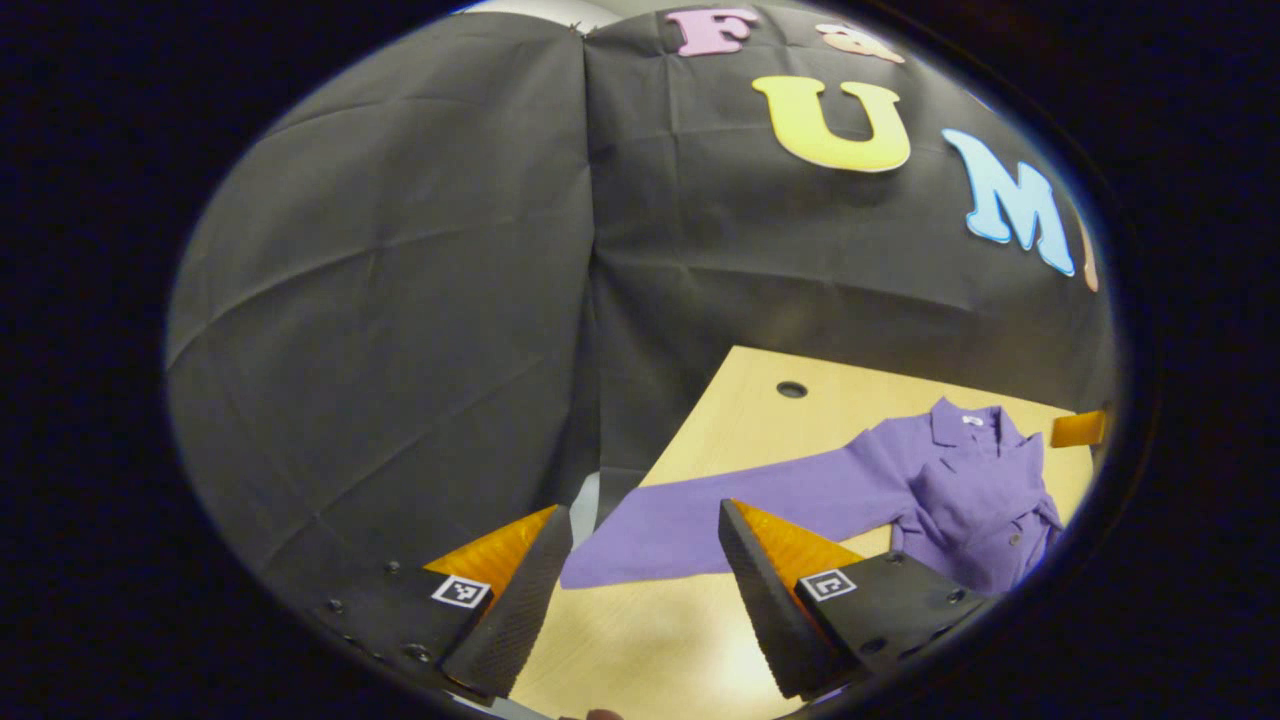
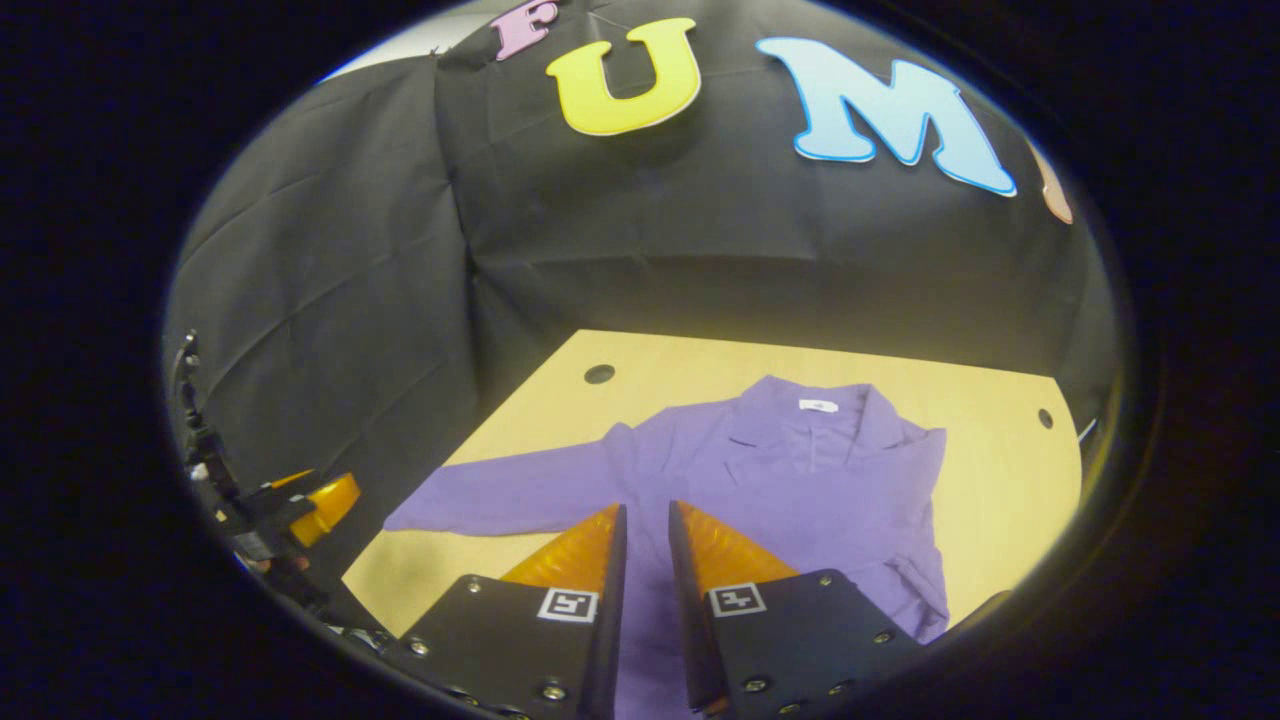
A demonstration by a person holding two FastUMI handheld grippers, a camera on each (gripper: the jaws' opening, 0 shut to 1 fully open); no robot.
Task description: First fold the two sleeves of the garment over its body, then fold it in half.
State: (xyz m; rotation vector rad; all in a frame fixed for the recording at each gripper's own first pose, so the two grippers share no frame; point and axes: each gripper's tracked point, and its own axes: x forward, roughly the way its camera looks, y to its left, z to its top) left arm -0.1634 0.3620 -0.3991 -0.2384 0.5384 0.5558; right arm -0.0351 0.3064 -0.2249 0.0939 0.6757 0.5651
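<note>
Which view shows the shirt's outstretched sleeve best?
The left gripper view: the purple sleeve lies full length on the table, ahead of the open left tool. The right gripper view shows it at an angle, its inner end behind the right tool.

The garment (image 2: 800,480) before me is a plain purple all over, with a small white label (image 2: 818,405) inside its collar. It lies on my pale yellow wood-grain table (image 2: 1000,470), which has dark round holes (image 2: 599,374). Behind stands a black cloth wall (image 2: 330,280), unpatterned and creased.
</note>
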